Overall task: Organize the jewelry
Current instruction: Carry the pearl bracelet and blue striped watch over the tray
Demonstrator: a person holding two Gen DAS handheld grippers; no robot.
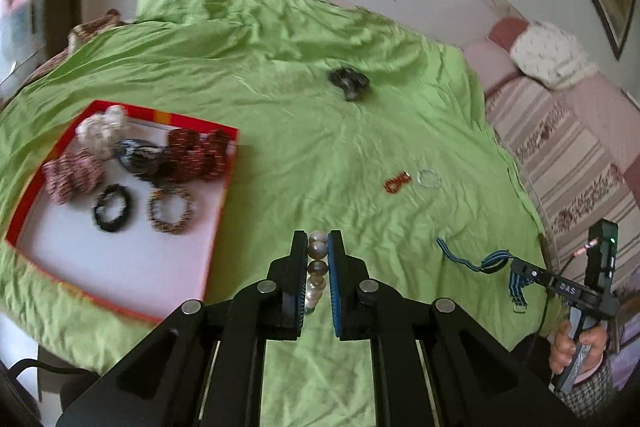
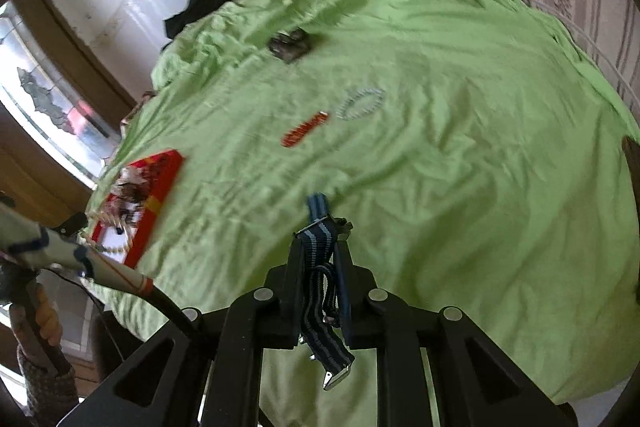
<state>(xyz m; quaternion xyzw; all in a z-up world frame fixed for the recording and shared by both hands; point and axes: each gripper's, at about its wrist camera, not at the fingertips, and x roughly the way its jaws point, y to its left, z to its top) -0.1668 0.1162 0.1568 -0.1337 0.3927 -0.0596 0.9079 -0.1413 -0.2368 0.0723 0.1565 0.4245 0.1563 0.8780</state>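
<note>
One red-rimmed tray, five scrunchies in it, two bead bracelets on the bed, one striped strap.

Open green sheet between red-rimmed tray and two small bracelets; dark, blurred item, perhaps a scrunchie, farther back.

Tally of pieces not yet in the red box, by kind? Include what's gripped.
Bead bracelets on sheet: 2 (red bracelet, clear bracelet)
Dark scrunchie on sheet: 1
Pearl strand, in left gripper: 1
Striped strap, in right gripper: 1
Total: 5
</note>
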